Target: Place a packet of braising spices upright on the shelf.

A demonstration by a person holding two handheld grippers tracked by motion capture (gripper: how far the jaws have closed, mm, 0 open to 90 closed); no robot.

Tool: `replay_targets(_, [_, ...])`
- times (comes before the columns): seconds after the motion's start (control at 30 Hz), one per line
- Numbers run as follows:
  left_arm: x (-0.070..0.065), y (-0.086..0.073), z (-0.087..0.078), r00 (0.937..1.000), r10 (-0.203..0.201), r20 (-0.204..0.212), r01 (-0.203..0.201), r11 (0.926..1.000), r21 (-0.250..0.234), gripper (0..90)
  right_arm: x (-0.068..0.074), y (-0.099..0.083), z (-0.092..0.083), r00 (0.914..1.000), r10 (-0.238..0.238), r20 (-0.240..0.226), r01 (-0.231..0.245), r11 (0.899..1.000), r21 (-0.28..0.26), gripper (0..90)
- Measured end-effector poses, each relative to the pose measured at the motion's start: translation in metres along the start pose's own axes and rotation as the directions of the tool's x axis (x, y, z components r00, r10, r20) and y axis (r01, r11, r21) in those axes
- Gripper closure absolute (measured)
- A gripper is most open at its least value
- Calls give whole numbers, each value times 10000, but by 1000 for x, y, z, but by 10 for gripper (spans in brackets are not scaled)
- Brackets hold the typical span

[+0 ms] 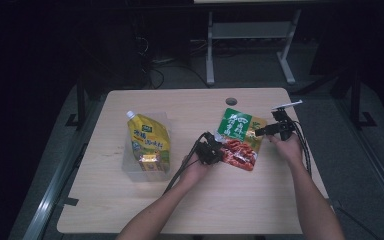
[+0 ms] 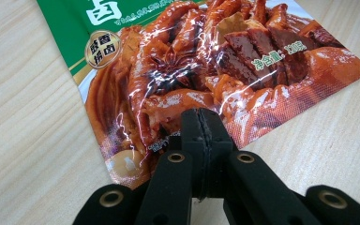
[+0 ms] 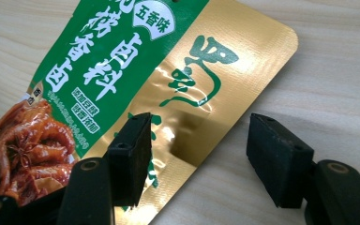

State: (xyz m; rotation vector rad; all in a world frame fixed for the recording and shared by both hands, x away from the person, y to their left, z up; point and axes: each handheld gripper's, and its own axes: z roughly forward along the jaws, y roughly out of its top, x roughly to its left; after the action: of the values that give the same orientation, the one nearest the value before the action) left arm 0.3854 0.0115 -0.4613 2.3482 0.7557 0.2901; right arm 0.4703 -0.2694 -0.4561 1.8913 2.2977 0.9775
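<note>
Spice pouch (image 1: 241, 138) flat, soft, shiny, slippery. Left gripper (image 2: 201, 136) pinches bottom edge. Right gripper (image 3: 201, 154) gapes over gold edge. Grab edges.

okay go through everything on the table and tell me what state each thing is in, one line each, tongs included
Seasoning packet: lying flat on the table, sealed, gold edge between the right tongs' open jaws.
Yellow spout pouch: capped, propped in the clear plastic bin.
Left tongs: shut, tips at the packet's red edge; whether they pinch it is unclear.
Right tongs: open, no pad pressing on the packet.
Table: wood top, cable hole uncovered.
</note>
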Motion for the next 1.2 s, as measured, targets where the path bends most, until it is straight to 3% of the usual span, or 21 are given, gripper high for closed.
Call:
replay_targets(0.3, [0, 0, 0, 10000, 33, 5, -33, 10000, 48, 894, 1, -1, 1, 9991, 215, -352, -214, 9998, 17, 428])
replay_targets(0.47, [-1, 0, 1, 10000, -3, 39, 2, 10000, 31, 894, 1, -1, -1, 9967, 390, -715, -390, 9992, 14, 488])
replay_targets(0.63, [0, 0, 0, 9999, 145, 23, -146, 9999, 84, 894, 2, -1, 1, 9940, 116, -1089, -121, 9999, -45, 548])
replay_targets(0.9, [0, 1, 0, 9997, 262, 25, -263, 9995, 176, 893, 4, -1, 4, 9889, 251, -1467, -198, 9991, 374, 611])
replay_targets(1.2, [0, 1, 0, 9996, 268, 41, -269, 9994, 240, 889, 8, -1, 9, 9919, -6, -1273, 74, 9985, 533, 708])
